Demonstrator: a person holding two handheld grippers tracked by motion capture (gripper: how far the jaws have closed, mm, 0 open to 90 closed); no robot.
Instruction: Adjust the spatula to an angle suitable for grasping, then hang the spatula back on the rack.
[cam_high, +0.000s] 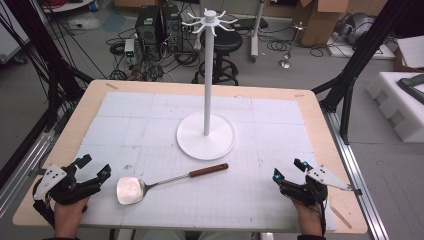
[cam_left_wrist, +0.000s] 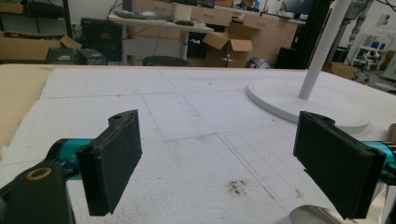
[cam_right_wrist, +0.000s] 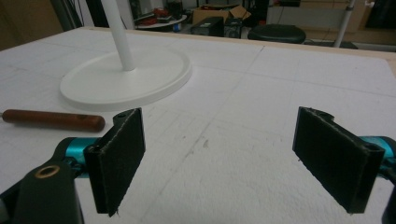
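Note:
A metal spatula (cam_high: 150, 186) with a brown wooden handle (cam_high: 208, 170) lies on the white mat, blade toward the left. Its blade edge (cam_left_wrist: 322, 215) shows low in the left gripper view, and the handle (cam_right_wrist: 53, 119) lies left in the right gripper view. A white hook stand (cam_high: 206, 75) rises from a round base (cam_high: 190, 142) at the table's middle. My left gripper (cam_high: 94, 167) rests open at the front left, just left of the blade. At the front right, my right gripper (cam_high: 289, 169) is open and holds nothing.
The white gridded mat (cam_high: 270, 120) covers a wooden table (cam_high: 320, 130). Beyond the far edge stand a black stool (cam_high: 225, 47), computer towers (cam_high: 155, 25) and cables on the floor. A black frame leg (cam_high: 350, 80) stands at the right.

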